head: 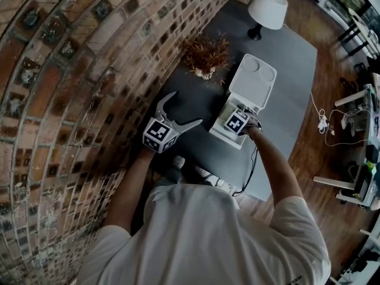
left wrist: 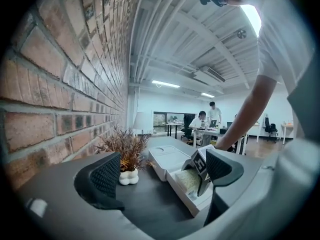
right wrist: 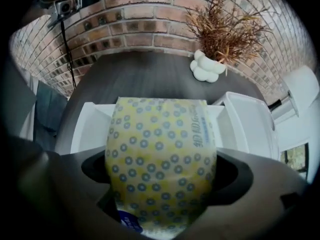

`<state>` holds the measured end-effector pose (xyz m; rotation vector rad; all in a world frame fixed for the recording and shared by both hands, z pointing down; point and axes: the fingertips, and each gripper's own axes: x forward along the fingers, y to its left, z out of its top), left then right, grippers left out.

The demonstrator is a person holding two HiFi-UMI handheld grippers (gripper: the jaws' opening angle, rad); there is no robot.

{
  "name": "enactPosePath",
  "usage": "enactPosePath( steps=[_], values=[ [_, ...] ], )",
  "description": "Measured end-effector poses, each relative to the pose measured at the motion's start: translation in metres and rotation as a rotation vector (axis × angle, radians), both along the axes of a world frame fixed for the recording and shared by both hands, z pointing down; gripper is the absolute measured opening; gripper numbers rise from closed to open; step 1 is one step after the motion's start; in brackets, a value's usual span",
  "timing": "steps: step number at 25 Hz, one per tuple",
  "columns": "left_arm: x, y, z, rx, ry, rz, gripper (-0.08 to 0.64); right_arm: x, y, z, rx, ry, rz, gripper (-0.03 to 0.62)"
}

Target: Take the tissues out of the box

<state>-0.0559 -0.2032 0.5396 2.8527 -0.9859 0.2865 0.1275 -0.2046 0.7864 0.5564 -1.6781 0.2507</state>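
Holding our left gripper (left wrist: 165,171) with its jaws spread wide, we grip nothing; their knurled dark pads frame the bare grey surface (left wrist: 145,204), with a dried plant (left wrist: 127,151) beyond. Our right gripper (right wrist: 160,174) has its jaws clamped on the tissue pack (right wrist: 160,134), a soft yellow wrap dotted with blue rings, its print too blurred to read. The open white box (right wrist: 87,129) lies just past those jaws.
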Motion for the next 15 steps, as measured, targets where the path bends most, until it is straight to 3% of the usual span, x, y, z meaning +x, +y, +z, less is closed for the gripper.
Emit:
enactPosePath(
  steps=[6,15],
  values=[
    [-0.015,-0.004,-0.009,0.013,0.056,-0.111,0.534,0.004,-0.001,0.002,-0.015,0.052,0.000,0.507],
    [-0.024,0.005,-0.013,0.014,0.105,-0.166,0.495,0.005,0.001,0.001,0.001,0.003,0.076,0.480]
  ],
)
